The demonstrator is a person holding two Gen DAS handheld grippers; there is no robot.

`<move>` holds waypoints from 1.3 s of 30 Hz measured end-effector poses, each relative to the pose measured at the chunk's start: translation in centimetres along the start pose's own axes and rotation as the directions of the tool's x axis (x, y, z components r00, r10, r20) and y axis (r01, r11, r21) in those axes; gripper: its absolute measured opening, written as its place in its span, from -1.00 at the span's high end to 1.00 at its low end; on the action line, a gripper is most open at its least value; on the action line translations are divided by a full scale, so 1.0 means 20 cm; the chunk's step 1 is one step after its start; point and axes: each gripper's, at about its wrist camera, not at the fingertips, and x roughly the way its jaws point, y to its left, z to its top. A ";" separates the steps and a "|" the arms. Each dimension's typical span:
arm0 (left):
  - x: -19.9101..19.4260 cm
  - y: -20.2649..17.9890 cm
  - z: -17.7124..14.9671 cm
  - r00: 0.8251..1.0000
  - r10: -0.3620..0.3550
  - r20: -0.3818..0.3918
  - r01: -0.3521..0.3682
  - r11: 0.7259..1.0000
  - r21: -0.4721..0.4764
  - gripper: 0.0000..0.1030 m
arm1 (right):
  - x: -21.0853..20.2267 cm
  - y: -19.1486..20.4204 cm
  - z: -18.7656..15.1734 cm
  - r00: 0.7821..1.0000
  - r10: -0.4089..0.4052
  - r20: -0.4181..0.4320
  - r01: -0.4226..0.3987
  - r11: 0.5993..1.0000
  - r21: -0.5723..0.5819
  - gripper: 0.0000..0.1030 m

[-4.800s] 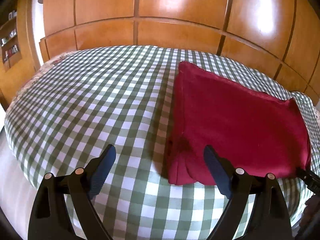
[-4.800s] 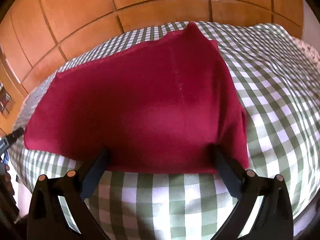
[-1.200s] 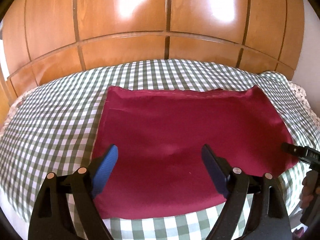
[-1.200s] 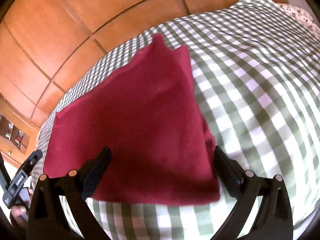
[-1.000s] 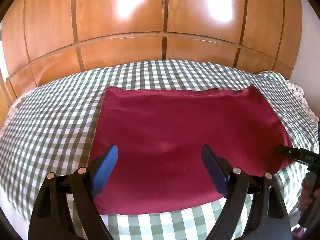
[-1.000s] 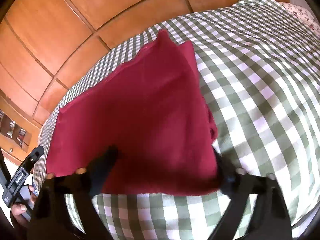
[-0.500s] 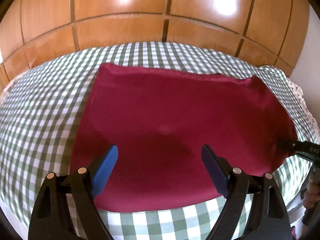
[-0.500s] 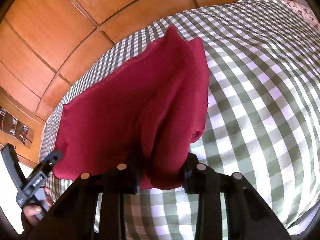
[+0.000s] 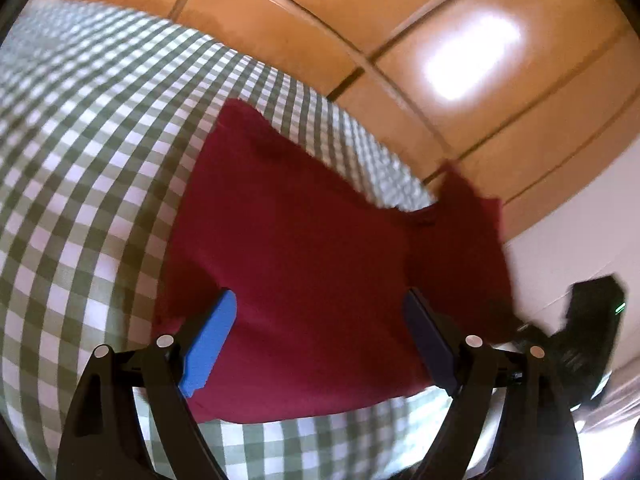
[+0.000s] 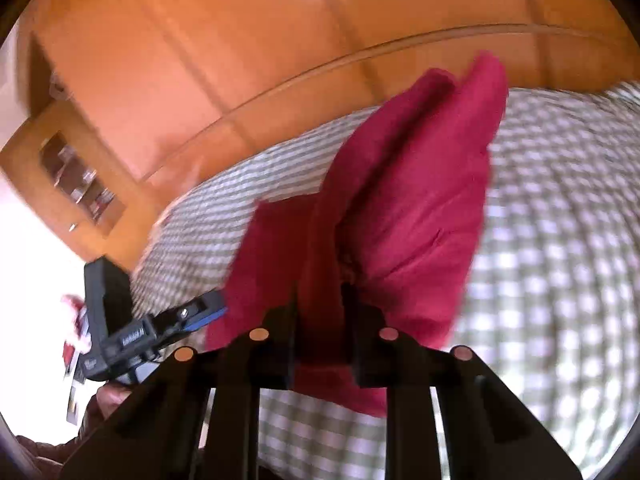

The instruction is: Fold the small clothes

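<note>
right hand-held gripper (image 10: 319, 316) clamped on red cloth (image 10: 404, 200), pinched edge hidden between fingers | left hand-held gripper (image 9: 318, 340) spread wide over cloth (image 9: 288, 248) | beyond: checked bed (image 9: 80, 140), blurred | wood panels (image 9: 460, 20)

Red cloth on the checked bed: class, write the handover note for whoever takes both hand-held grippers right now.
Right hand-held gripper: shut on the red cloth, its right side pinched and raised off the checked bedcover.
Left hand-held gripper: open, over the cloth's near left part, holding nothing.
Cloth: left part lies flat on the bedcover; right part is up in a bunch.
Done: edge gripped and lifted.
Left: probably carry the raised side across to the left, lay it down, release, smooth it.
</note>
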 end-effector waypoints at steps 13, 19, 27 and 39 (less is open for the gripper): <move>0.04 0.11 0.11 0.971 -0.234 -0.050 0.219 0.954 -0.204 -0.73 | 0.28 0.21 -0.23 0.975 0.159 -0.157 -0.181 0.973 -0.144 -0.05; 0.19 0.08 0.17 0.974 -0.187 -0.125 0.163 0.970 -0.180 -0.73 | 0.01 -0.03 -0.34 0.985 0.138 -0.103 -0.144 0.988 -0.058 -0.30; 0.33 -0.11 0.25 0.980 -0.057 -0.190 0.046 0.997 -0.063 -0.51 | -0.20 -0.35 -0.48 1.000 -0.012 -0.026 0.015 0.993 0.117 -0.08; 0.06 -0.28 0.27 0.998 0.064 -0.006 -0.062 0.985 0.159 0.62 | 0.00 -0.03 -0.38 0.997 0.053 -0.049 -0.056 0.997 -0.049 0.09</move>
